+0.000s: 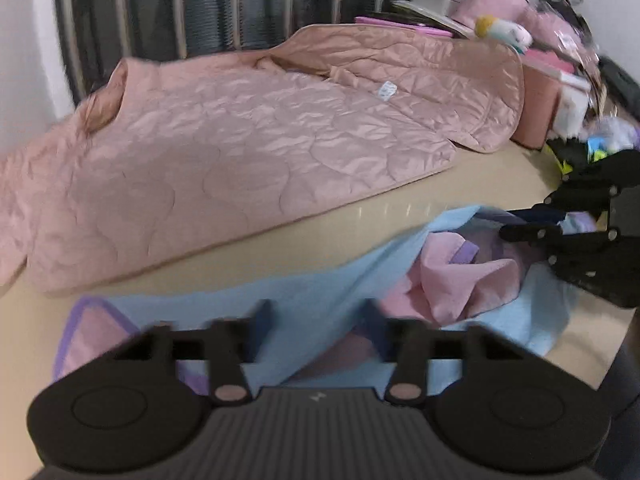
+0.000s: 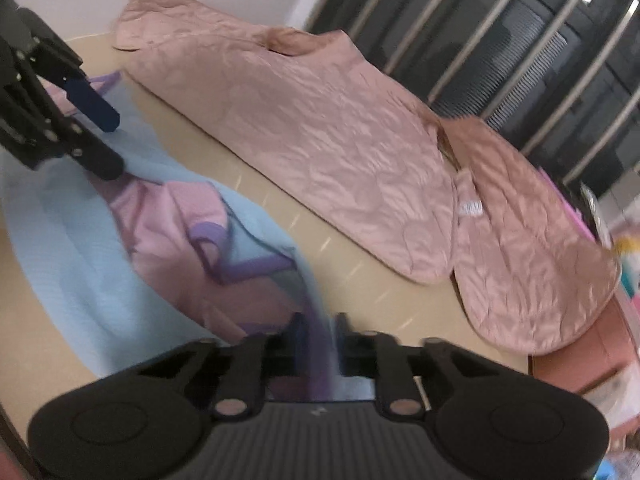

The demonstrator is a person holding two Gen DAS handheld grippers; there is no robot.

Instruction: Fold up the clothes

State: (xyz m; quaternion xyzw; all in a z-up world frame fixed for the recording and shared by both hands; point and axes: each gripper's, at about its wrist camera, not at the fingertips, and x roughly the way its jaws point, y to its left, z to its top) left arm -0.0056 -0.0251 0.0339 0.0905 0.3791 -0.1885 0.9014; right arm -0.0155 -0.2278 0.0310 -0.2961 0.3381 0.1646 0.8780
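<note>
Blue garment [image 1: 340, 280], pastel, with pink inner cloth and purple trim, lying crumpled at the near edge of the beige table [image 1: 280, 248], directly under both grippers. Bunched highest toward the right side, pink folds spilling out of the blue.

Left gripper [image 1: 316, 308] low over the garment's left part, fingers [image 1: 262, 316] standing apart, a ridge of blue cloth rising into the gap between them; edges blurred, so probably not pinched, though hard to be sure. Seen from the right wrist camera too, with the two fingers clearly separated above the blue cloth.

Right gripper [image 2: 319, 320] at the garment's right part, fingers nearly together and clamped on a strip of purple and blue fabric running up between them. Same grip visible from the left wrist camera, at the far right of the bunched cloth.

Beyond a band of bare tabletop, a quilted pink jacket [image 1: 240, 152] spread flat across the table, apart from the blue garment, one front panel folded open with a small white label [image 1: 386, 90] on the lining.

Farther back at the right, a pink box [image 1: 536, 112] just beside the jacket's hem, a plush toy [image 1: 504, 30] above it among blurred clutter. Behind everything, a dark window with pale vertical bars [image 1: 220, 4].
</note>
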